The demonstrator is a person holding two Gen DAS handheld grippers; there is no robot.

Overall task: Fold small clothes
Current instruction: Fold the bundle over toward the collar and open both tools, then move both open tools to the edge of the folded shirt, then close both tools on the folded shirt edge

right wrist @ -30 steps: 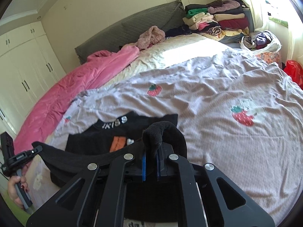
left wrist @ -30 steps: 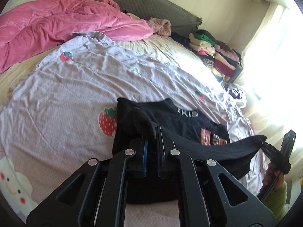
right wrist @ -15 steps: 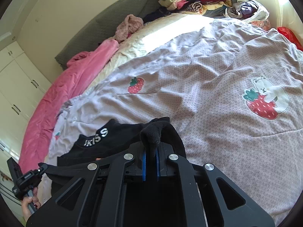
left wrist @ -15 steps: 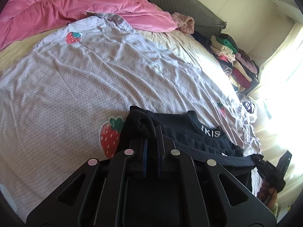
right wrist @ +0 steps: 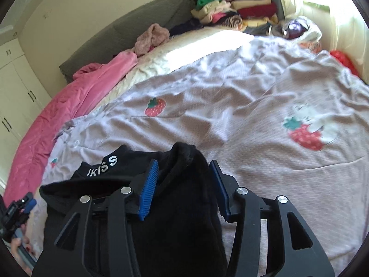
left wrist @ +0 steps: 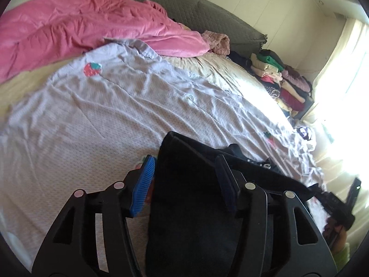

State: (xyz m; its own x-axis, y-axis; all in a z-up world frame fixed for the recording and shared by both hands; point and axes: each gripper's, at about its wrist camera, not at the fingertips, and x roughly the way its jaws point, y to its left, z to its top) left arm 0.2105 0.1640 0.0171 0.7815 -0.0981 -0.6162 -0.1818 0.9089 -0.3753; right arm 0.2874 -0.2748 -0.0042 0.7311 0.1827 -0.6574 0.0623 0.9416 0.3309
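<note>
- We see our left gripper [left wrist: 184,168] low over the bed, and its two fingers are wide apart.
- A fold of the black top [left wrist: 191,207] lies between those fingers, but they do not squeeze it.
- One finger has a blue pad [left wrist: 142,185] that we can see well. The other pad is dark and in shadow.
- Our right gripper [right wrist: 184,173] has its fingers wide apart too, with a bump of the black top [right wrist: 182,207] sitting between them.
- The black top lies on the light purple blanket [right wrist: 230,115], near the edge close to us.
- White letters [right wrist: 102,166] show on the neck of the top, on the left side in the right wrist view.
- The blanket has red strawberry pictures [right wrist: 155,107] on it, and it is wrinkly.
- A pink cover [left wrist: 80,34] lies bunched up at the far side of the bed.
- A grey headboard [left wrist: 196,16] stands behind the pink cover.
- A pile of folded clothes [right wrist: 235,11] in many colors sits at the far corner of the bed, well away from the black top.
- White cupboard doors [right wrist: 13,92] stand by the wall in the right wrist view.
</note>
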